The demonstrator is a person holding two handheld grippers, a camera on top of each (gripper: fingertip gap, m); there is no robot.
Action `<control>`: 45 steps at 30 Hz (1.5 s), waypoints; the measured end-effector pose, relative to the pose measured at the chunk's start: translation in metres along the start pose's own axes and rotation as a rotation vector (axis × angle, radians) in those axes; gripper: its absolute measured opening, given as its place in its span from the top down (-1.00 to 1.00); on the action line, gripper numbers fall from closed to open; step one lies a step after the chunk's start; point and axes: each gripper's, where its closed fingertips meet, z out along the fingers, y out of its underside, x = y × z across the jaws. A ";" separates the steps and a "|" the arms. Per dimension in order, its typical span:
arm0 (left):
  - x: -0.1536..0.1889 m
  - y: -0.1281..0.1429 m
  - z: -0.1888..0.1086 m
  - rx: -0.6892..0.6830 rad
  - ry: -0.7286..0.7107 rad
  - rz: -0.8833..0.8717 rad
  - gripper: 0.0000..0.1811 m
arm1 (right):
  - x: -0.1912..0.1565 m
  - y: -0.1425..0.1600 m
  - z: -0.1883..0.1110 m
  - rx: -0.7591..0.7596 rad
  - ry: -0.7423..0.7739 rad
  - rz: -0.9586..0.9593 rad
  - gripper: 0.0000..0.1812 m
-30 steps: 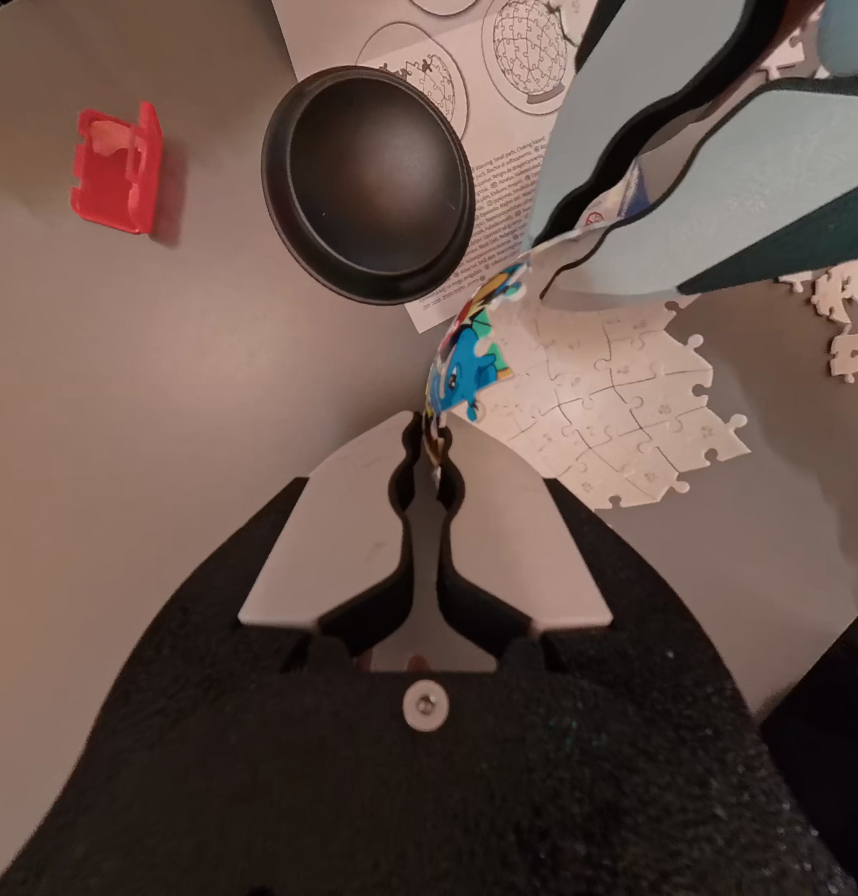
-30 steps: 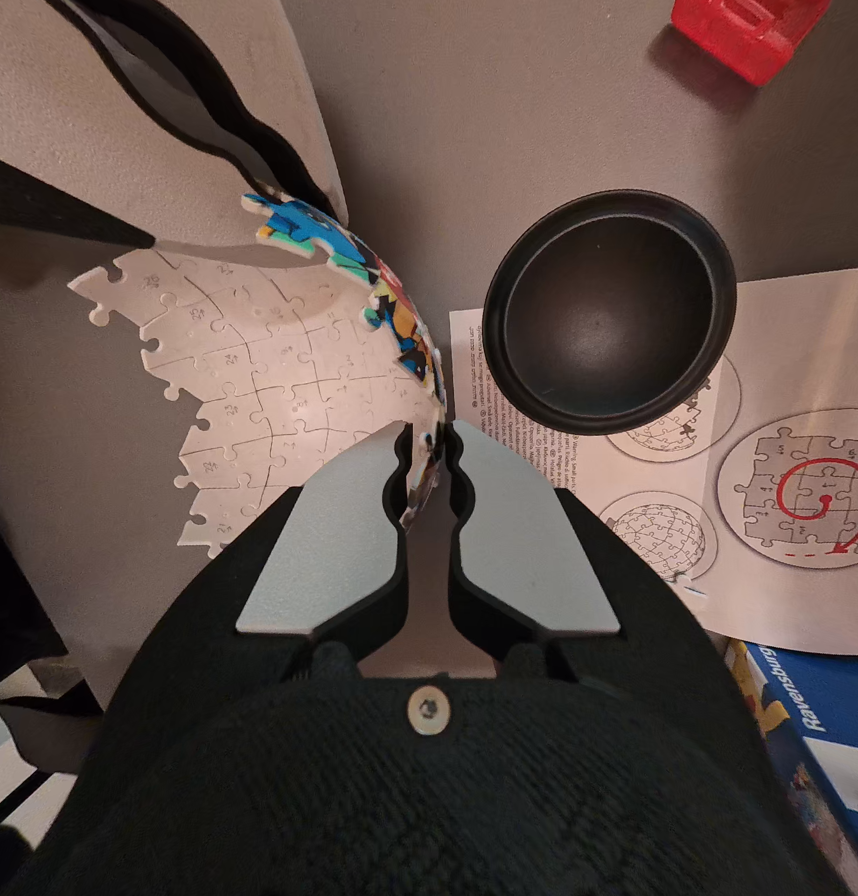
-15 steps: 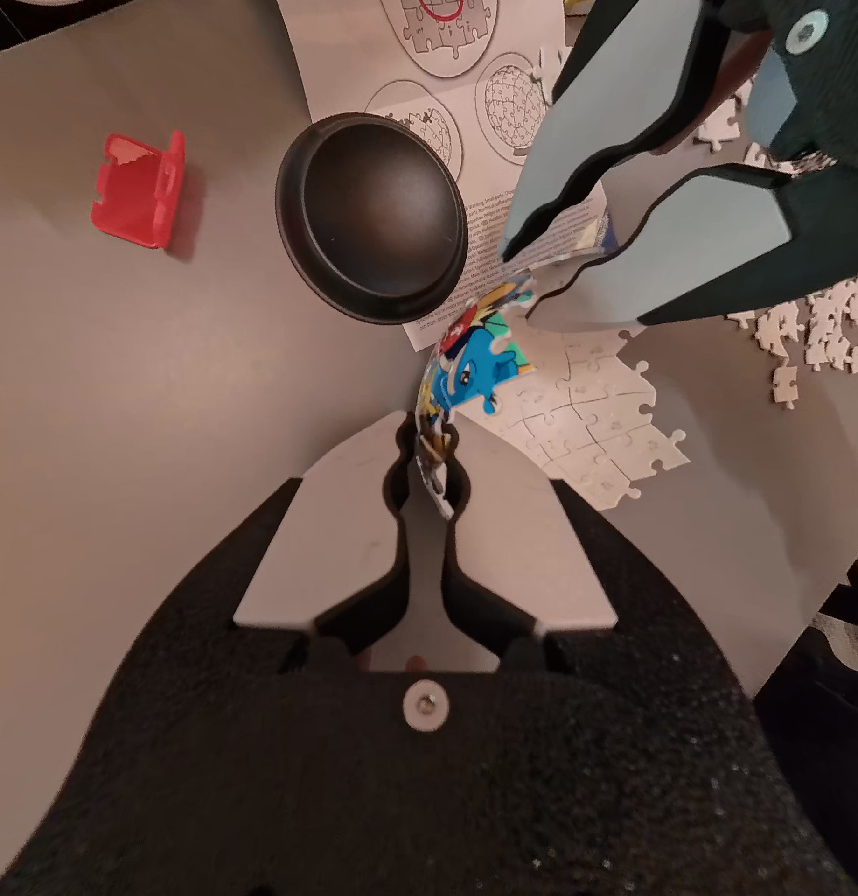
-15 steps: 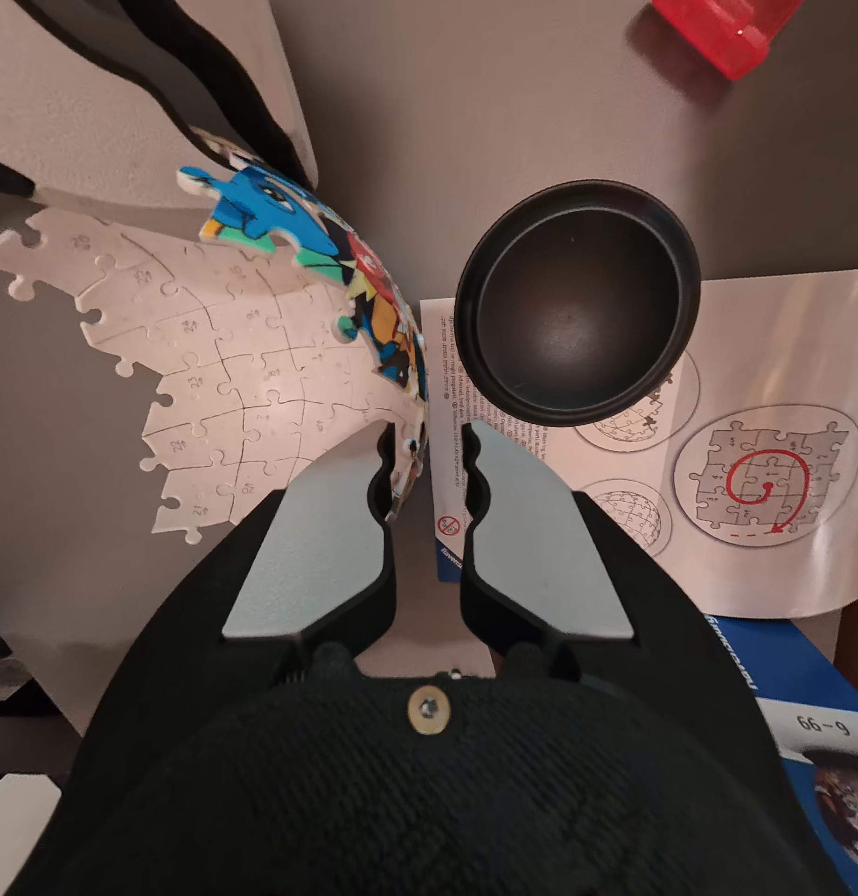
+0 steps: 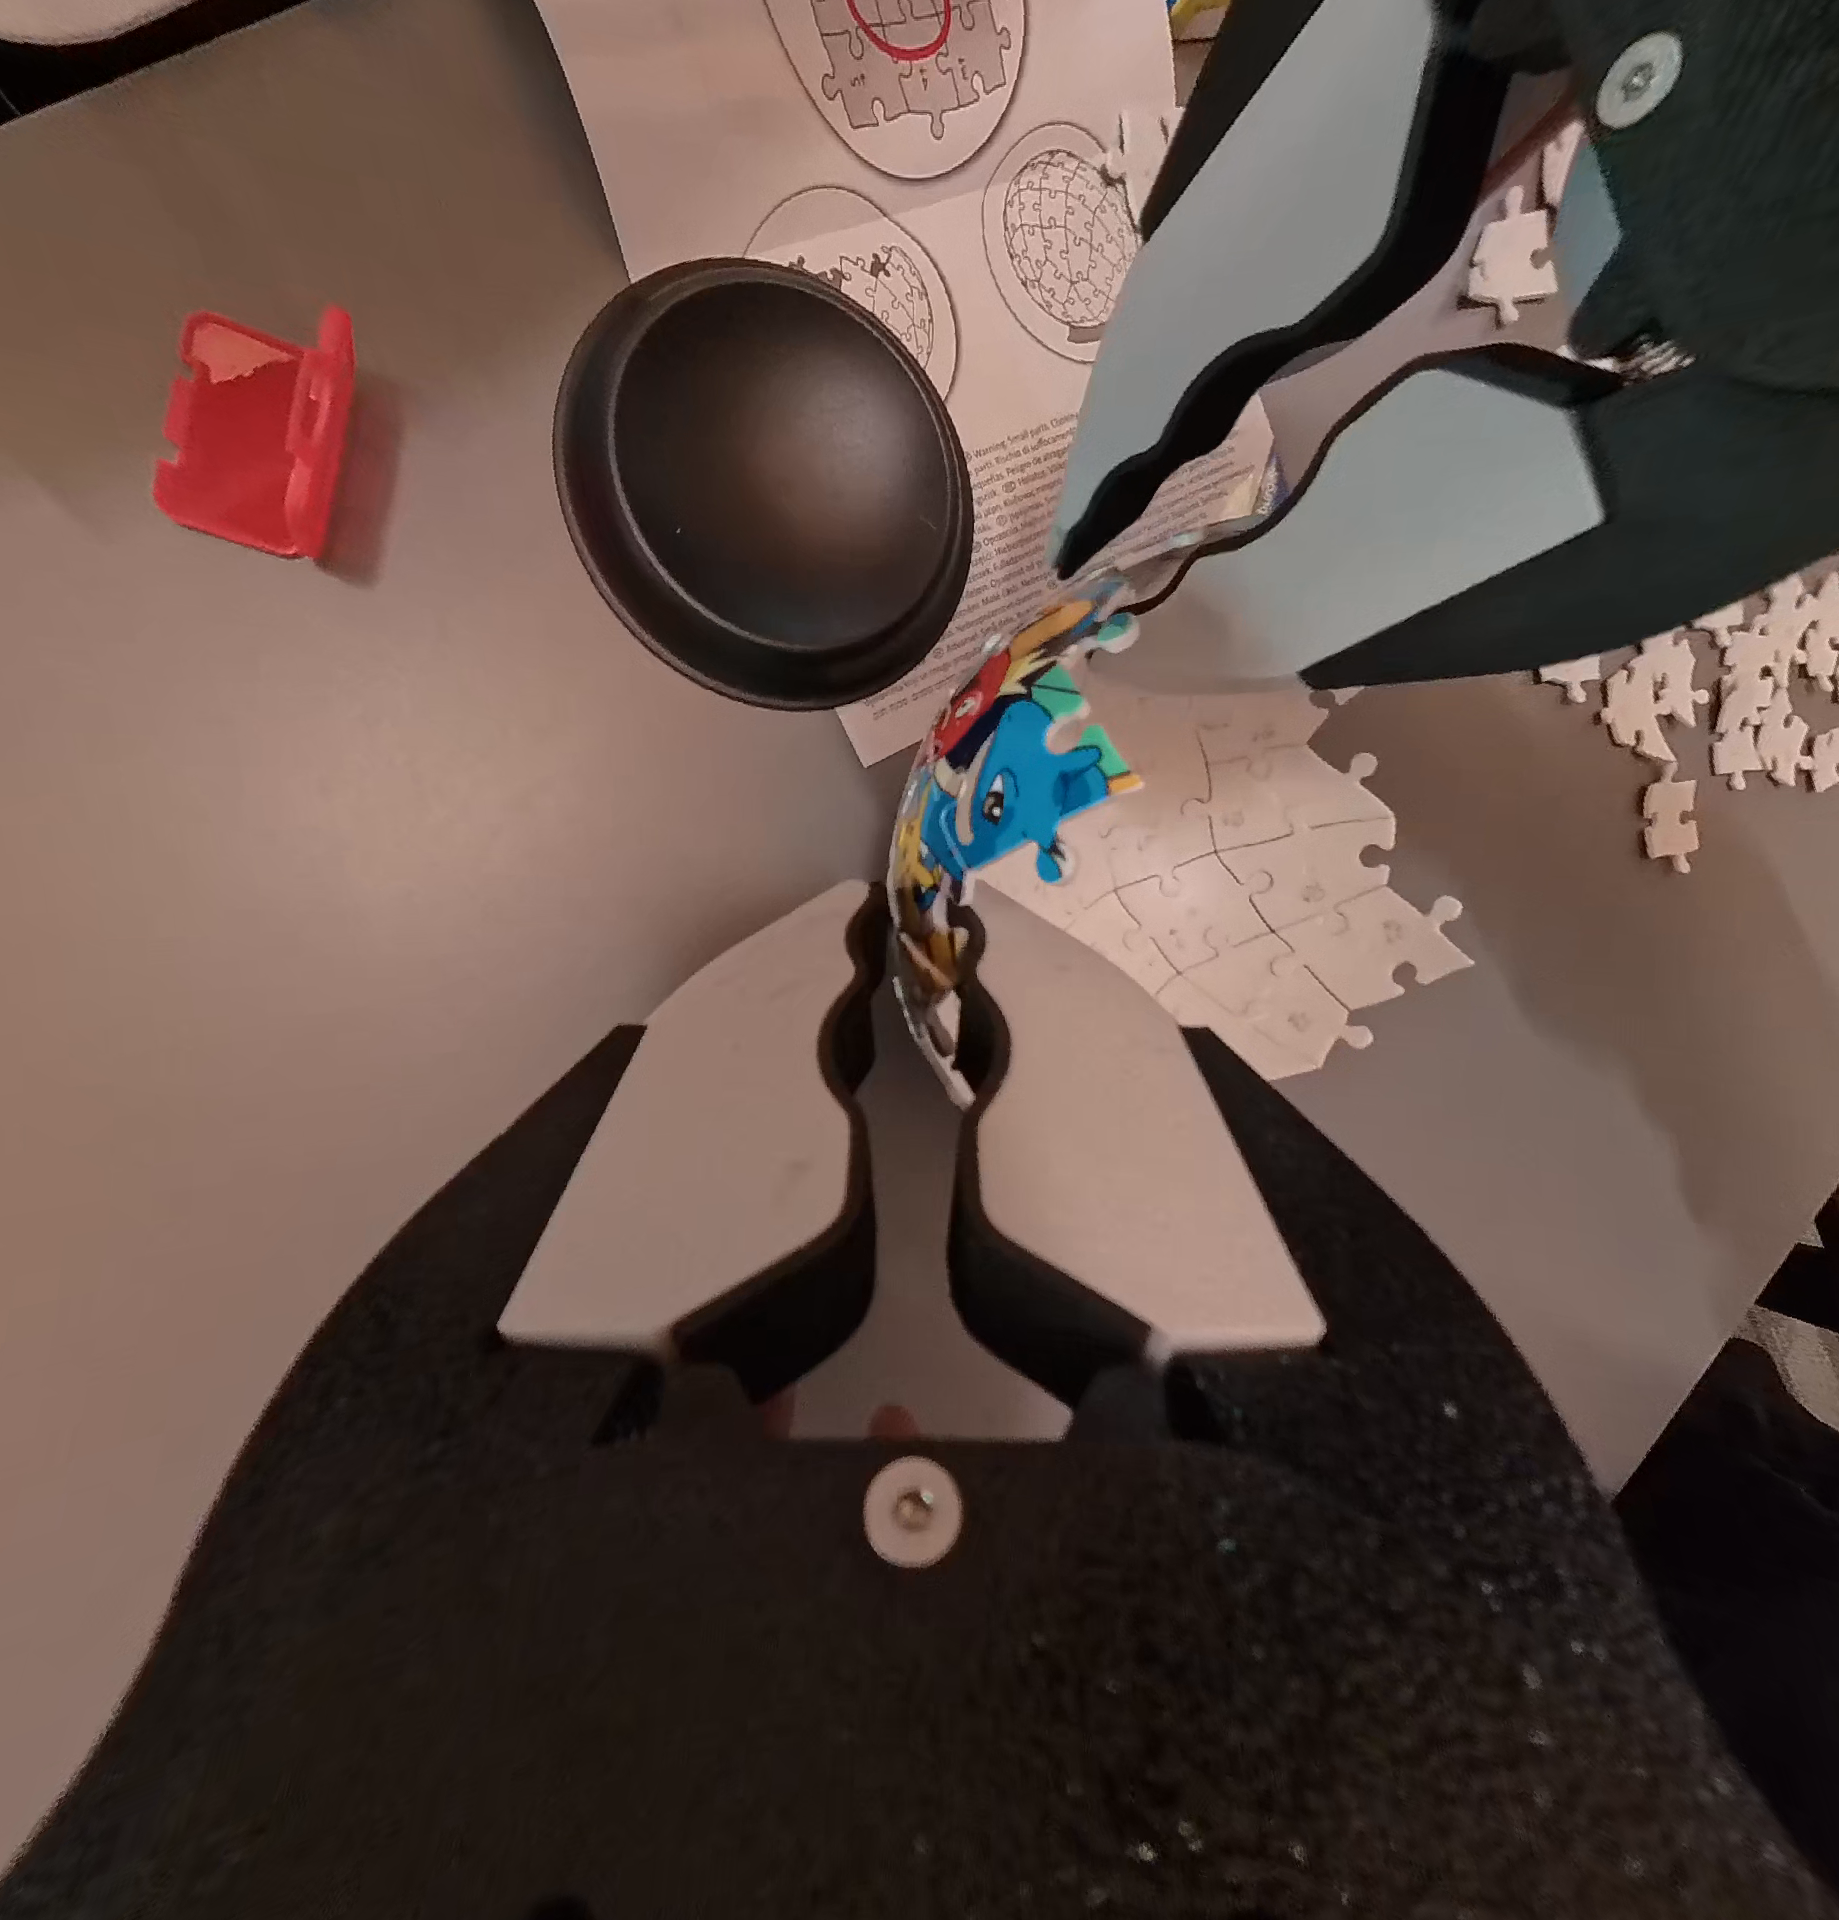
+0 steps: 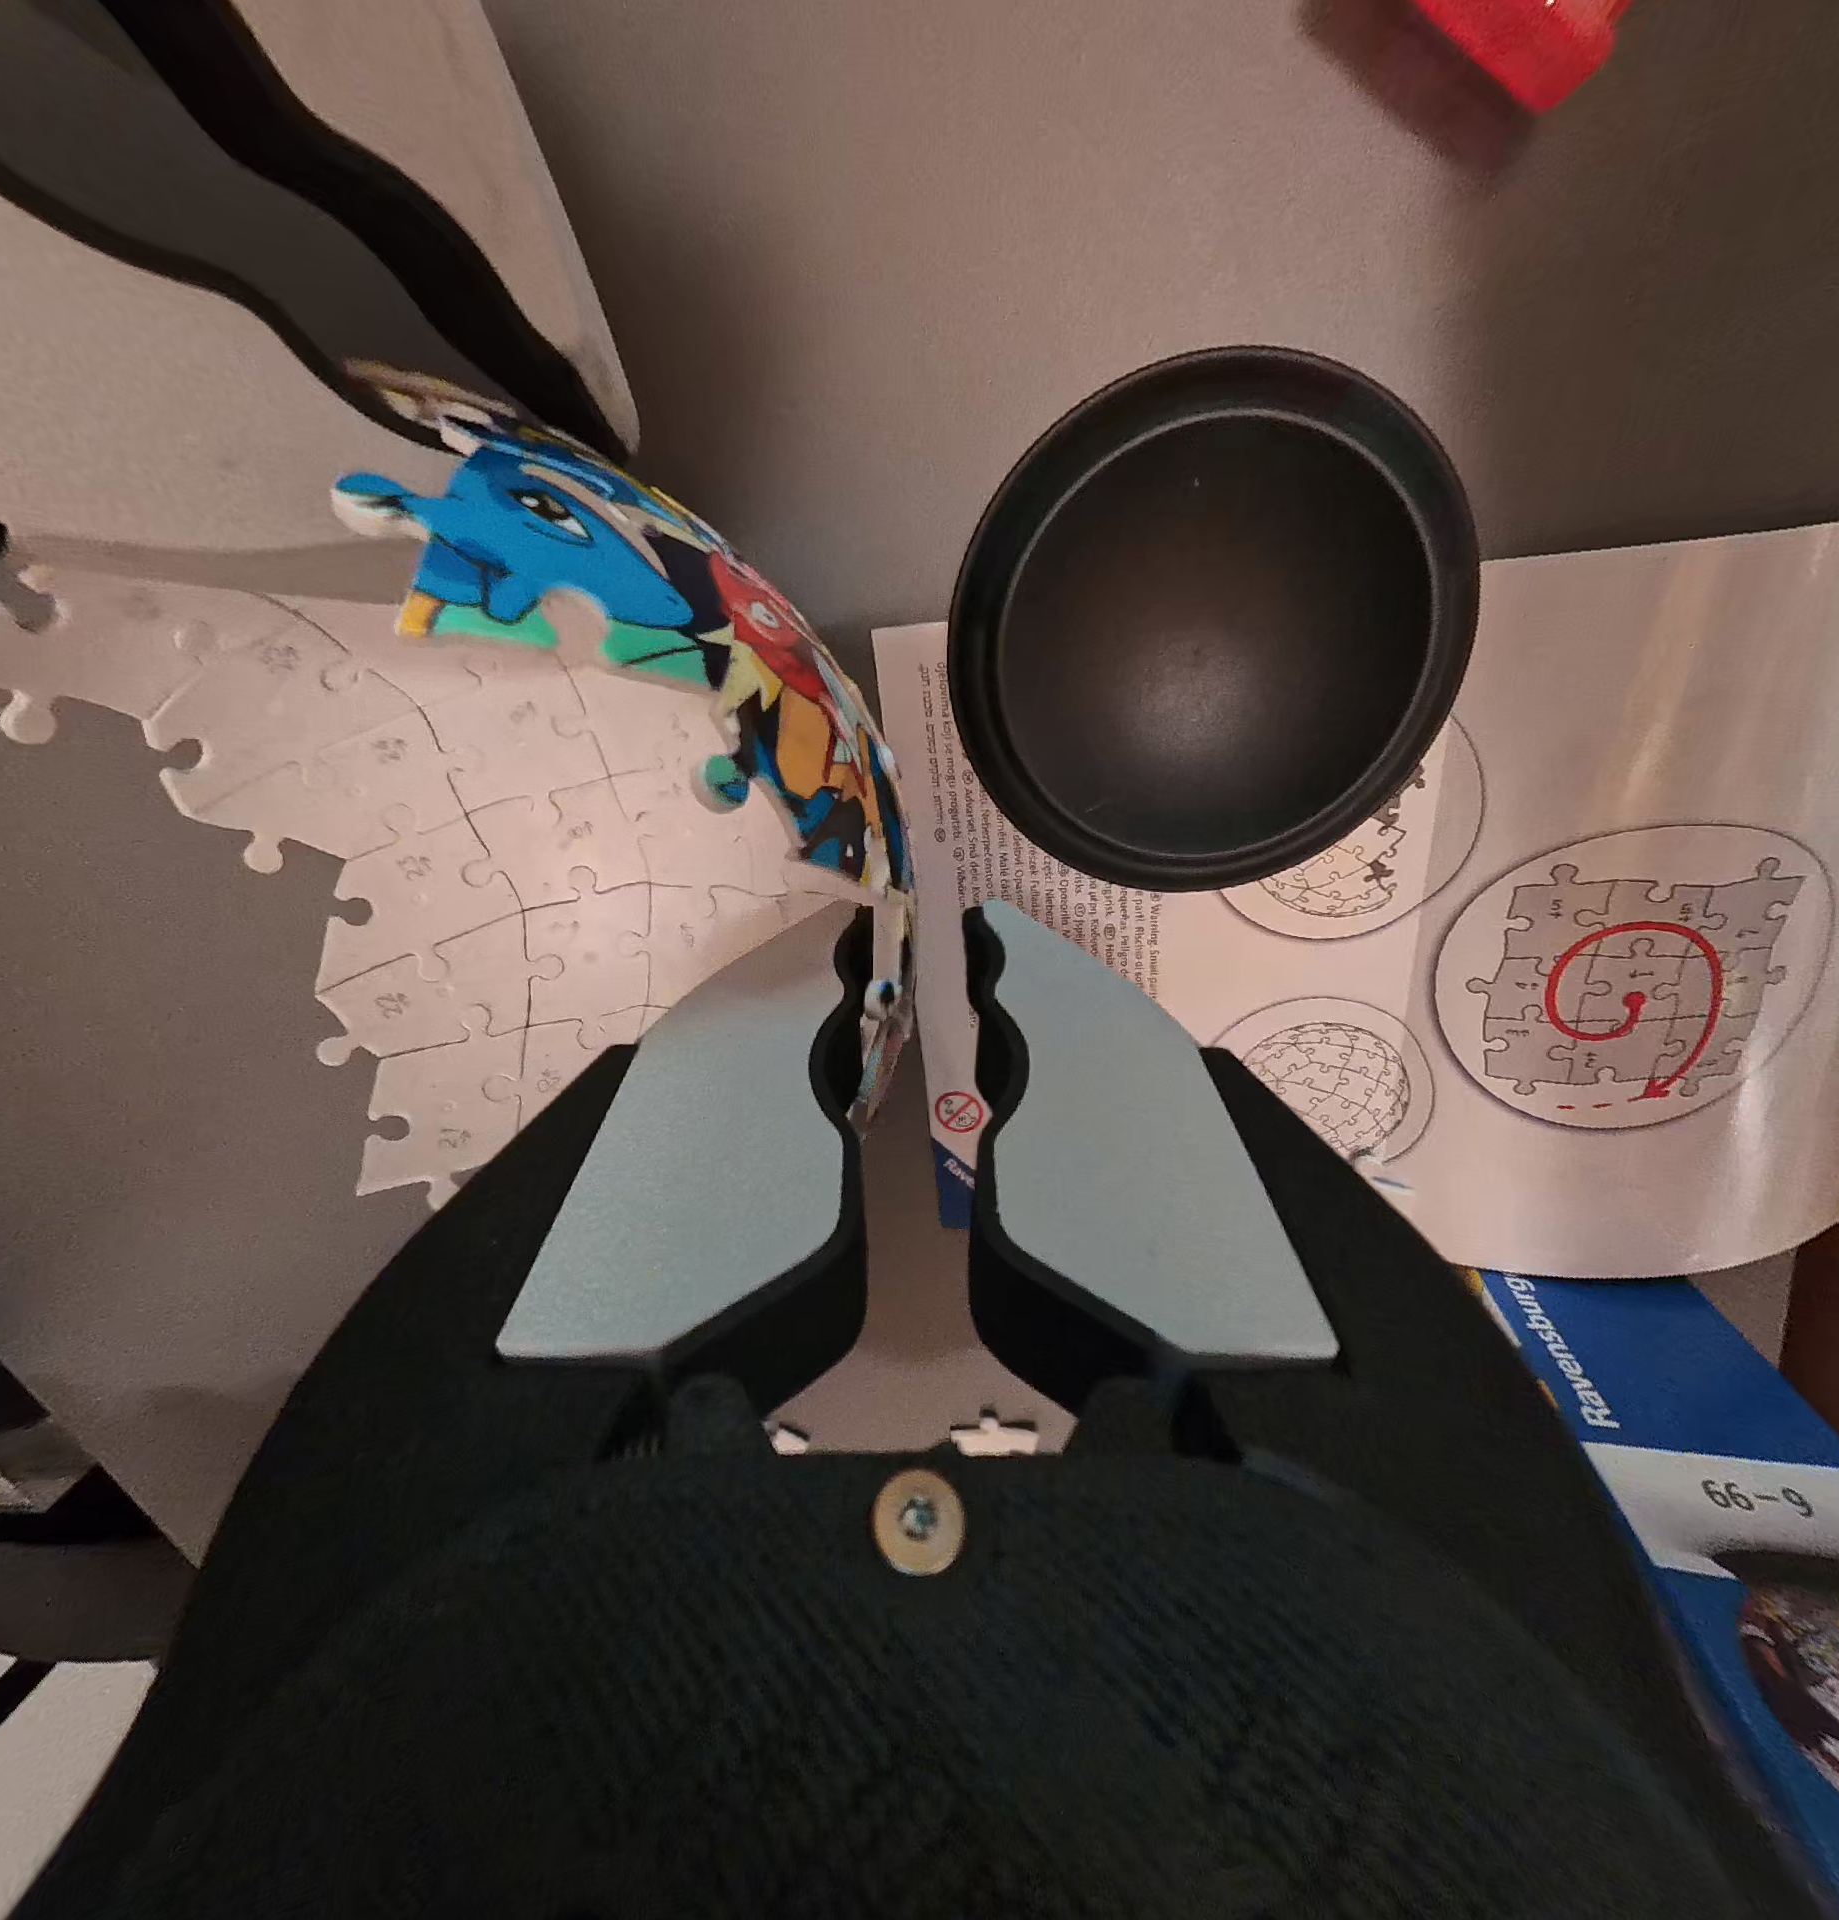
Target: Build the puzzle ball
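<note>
The left hand-held gripper [image 5: 915, 935] pinched one edge of the curved puzzle shell [image 5: 998, 800] — a partly built section, printed side out, white backs showing — and held it clear of the grey tabletop [image 5: 323, 831]. The right hand-held gripper [image 6: 920, 935] stood spread at the opposite edge, its left finger [image 6: 728, 1143] just beside the shell and the other apart from it. Beyond the shell lay the instruction sheet [image 6: 1621, 831] with the black dish-shaped stand [image 6: 1211, 623] on it — a red plastic clip [image 5: 255, 436] farther off, loose white pieces [image 5: 1767, 686] to one side.
</note>
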 end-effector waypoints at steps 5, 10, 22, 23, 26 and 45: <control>-0.001 0.000 0.001 -0.004 0.003 -0.004 0.90 | 0.002 -0.005 -0.001 0.030 0.000 -0.024 0.83; 0.000 0.000 0.001 -0.002 0.005 -0.006 0.90 | -0.004 -0.008 -0.002 0.040 -0.044 -0.018 0.83; -0.001 -0.001 0.001 -0.006 -0.001 0.027 0.90 | -0.013 0.018 -0.043 0.090 0.011 -0.010 0.58; 0.000 -0.001 0.001 -0.005 -0.001 0.039 0.90 | -0.015 0.020 -0.045 0.118 0.009 0.003 0.58; 0.002 -0.002 0.001 -0.010 -0.008 0.112 0.90 | -0.014 0.027 -0.045 0.173 0.021 0.044 0.57; 0.020 -0.032 0.010 0.146 0.082 0.202 0.76 | -0.002 -0.028 -0.051 0.393 -0.037 -0.160 0.51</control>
